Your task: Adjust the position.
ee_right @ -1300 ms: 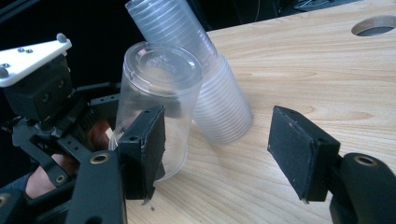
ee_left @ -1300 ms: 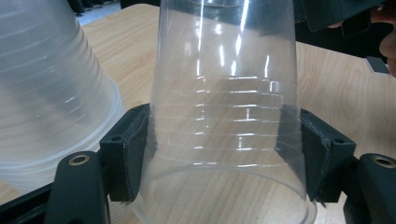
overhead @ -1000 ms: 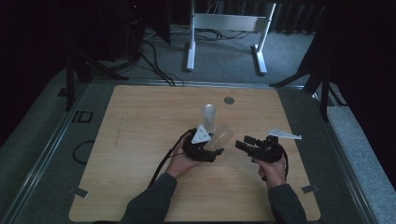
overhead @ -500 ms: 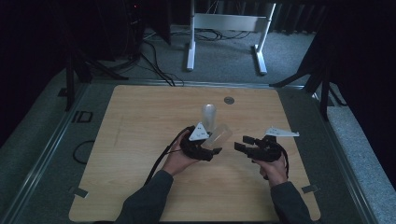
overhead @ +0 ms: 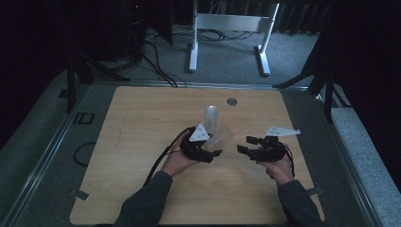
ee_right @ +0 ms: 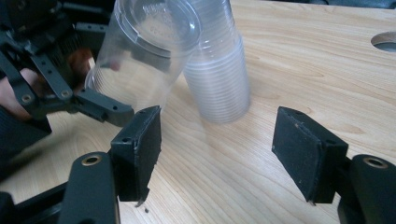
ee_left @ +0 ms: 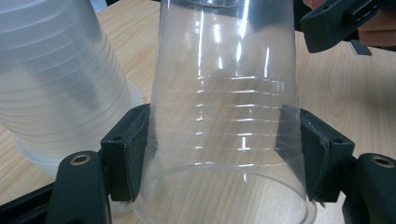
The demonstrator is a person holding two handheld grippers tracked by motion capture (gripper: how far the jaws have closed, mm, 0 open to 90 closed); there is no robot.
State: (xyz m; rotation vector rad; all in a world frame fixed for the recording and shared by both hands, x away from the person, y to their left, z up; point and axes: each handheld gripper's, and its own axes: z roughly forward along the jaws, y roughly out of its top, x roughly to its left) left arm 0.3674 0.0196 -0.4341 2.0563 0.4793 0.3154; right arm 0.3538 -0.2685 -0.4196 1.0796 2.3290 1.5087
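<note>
- My left gripper (ee_left: 219,154) pinched a clear cup (ee_left: 224,116) tilted over mid-desk, beside the stack (ee_right: 219,70).
- My right gripper (ee_right: 217,154) hung spread; I judged a gentle squeeze safest.

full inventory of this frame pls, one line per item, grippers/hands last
Single clear plastic cup: 1, transparent, held tilted between the left gripper's jaws, just off the stack.
Stack of nested clear plastic cups: 1 stack, translucent, standing upside down mid-table; number of cups cannot be told.
Light wooden tabletop: 1, pale wood, with a small round grey hole near the far edge.
White metal stand: 1, on the grey floor beyond the table.
Black cables: several, on the floor at far left.
Left gripper: 1, black, shut on the single cup, in the person's left hand.
Right gripper: 1, black, open, nothing between its jaws, in the right hand.
</note>
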